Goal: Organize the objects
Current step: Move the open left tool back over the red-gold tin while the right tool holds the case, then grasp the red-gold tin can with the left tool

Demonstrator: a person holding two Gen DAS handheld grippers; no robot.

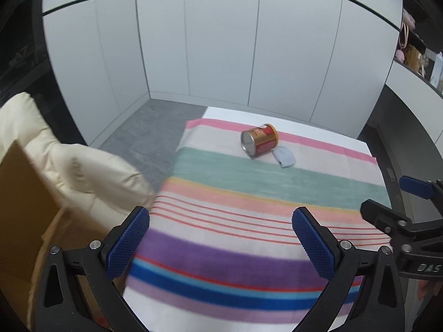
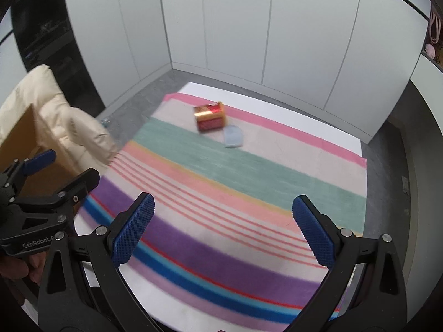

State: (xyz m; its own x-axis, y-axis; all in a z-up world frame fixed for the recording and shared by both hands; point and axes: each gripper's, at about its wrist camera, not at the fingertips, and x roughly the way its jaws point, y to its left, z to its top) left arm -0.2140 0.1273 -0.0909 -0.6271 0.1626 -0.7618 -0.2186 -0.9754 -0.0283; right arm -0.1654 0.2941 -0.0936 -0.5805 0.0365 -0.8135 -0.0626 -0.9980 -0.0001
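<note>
Red-and-gold tin can (image 1: 259, 139) is tipped on its side, silver end showing, up in the middle of the frame on the striped blanket (image 1: 249, 221), with a pale blue lid-ish thing (image 1: 284, 157) just beside it. Cardboard box (image 1: 19, 207) at left, contents hidden. Left tool (image 1: 221, 242) and right tool (image 2: 223, 228) both spread apart, holding nothing.

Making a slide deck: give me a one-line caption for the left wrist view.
Open left gripper above striped cloth; tipped red-and-gold can beside pale blue lid.
</note>
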